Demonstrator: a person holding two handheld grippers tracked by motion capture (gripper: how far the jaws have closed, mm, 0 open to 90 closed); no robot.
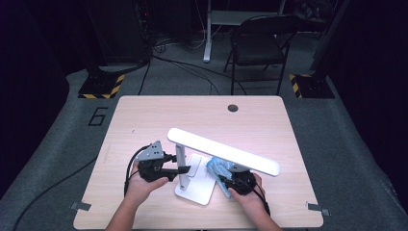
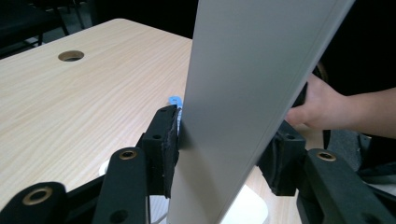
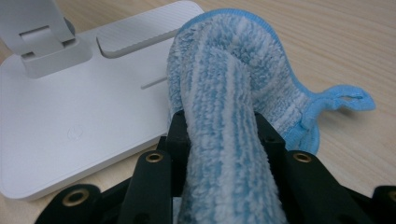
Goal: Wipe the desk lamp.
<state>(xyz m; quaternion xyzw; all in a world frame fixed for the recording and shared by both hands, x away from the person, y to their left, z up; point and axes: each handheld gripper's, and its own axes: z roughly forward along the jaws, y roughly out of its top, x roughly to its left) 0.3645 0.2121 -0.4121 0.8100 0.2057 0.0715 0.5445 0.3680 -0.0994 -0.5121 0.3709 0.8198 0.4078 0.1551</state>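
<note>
Lamp [image 1: 223, 149] is standing white near the table [image 1: 144, 115] front edge, its long head slanting over its base [image 1: 199, 185]. I am bracing its post [image 2: 243, 107] with the left gripper [image 1: 180, 169]: one pad is touching, the other looks just off, so I cannot tell whether it is gripping. I am pinching a blue cloth [image 3: 233, 93] tight in the right gripper [image 3: 223, 135], resting it at the base's edge, apparently to wipe while the lamp is steadied.
</note>
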